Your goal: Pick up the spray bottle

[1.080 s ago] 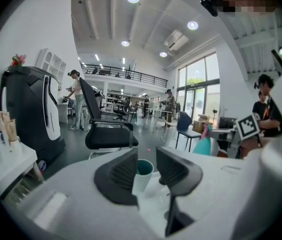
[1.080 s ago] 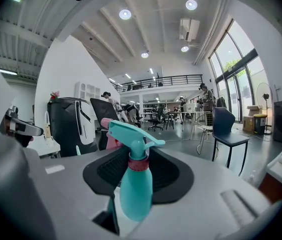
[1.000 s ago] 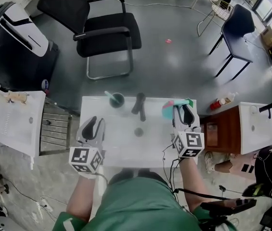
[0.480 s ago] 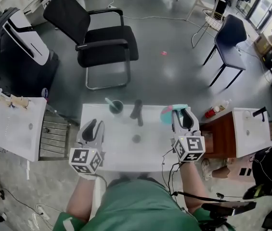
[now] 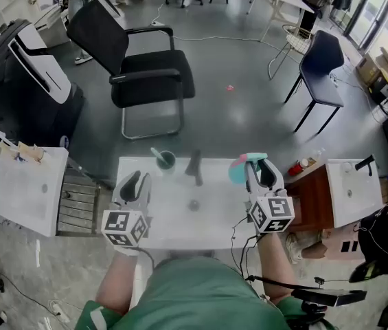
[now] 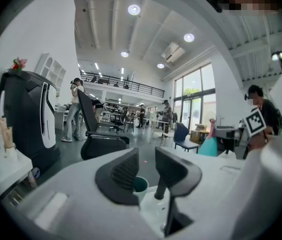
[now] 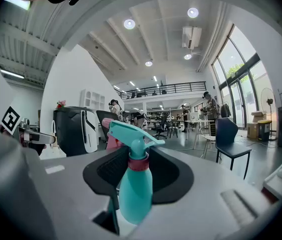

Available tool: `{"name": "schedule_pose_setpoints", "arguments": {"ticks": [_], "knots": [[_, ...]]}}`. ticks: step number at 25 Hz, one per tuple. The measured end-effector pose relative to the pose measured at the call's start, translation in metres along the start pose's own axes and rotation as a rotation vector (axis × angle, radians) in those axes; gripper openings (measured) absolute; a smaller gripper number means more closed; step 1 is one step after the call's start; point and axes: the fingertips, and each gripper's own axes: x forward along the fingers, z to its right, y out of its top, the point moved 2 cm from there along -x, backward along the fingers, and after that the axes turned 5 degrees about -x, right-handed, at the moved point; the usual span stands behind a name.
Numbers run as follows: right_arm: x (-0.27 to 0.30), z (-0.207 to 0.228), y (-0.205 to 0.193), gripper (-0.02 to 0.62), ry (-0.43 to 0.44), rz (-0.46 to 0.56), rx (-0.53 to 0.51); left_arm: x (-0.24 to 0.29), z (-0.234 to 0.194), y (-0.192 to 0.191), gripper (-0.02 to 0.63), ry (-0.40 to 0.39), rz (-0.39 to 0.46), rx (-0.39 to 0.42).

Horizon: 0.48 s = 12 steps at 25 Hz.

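Note:
A teal spray bottle (image 7: 133, 184) with a red collar and teal trigger head stands upright between the jaws of my right gripper (image 7: 137, 171), which is shut on its body. In the head view the spray bottle (image 5: 237, 168) is at the white table's (image 5: 173, 218) far right corner, held in the right gripper (image 5: 262, 169). My left gripper (image 5: 133, 182) hovers over the table's left side. In the left gripper view, the left gripper (image 6: 146, 171) is open with nothing between its ribbed pads.
A green cup (image 5: 165, 159) with a stick in it, a dark upright object (image 5: 194, 165) and a small round thing (image 5: 194, 204) sit on the table. A black chair (image 5: 145, 74) stands beyond it, a brown cabinet (image 5: 310, 198) at right, a white side table (image 5: 25, 188) at left.
The head view has tilted, so the table sits lower in the frame. The right gripper still holds the spray bottle, shifted slightly left over the far right corner. The left gripper has barely moved.

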Motion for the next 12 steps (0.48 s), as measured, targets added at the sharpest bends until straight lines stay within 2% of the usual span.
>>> {"name": "schedule_pose_setpoints", "arguments": {"ticks": [8,12], "knots": [[-0.009,0.011,0.019,0.13,-0.017,0.028,0.008,0.008,0.003,0.018,0.1,-0.013,0.04,0.011],[-0.01,0.009,0.015,0.13,-0.009,0.028,0.027,0.014,0.002,0.026,0.1,-0.016,0.064,0.011]]}}
